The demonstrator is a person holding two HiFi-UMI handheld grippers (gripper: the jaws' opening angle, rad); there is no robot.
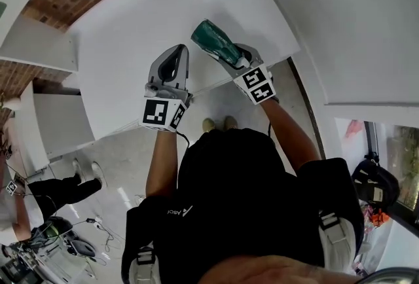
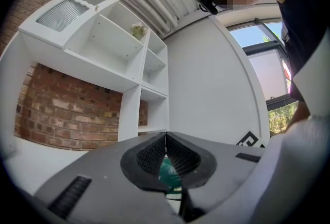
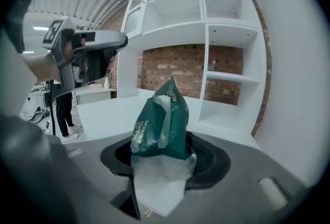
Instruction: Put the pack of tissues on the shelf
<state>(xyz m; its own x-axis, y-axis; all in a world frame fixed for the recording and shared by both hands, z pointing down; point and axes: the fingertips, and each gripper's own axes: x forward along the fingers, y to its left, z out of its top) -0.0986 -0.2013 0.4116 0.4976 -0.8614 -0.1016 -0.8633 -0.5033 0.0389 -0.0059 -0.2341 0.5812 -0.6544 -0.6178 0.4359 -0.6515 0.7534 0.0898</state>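
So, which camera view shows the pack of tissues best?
The right gripper view: the pack of tissues stands large and close, gripped by the right gripper, green wrapper and white part clear. The head view shows it small, from above. The left gripper view shows only a green sliver past the shut left gripper.

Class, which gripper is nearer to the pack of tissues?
Right. The right gripper is clamped on the pack of tissues; the left gripper is beside it, shut and apart from it.
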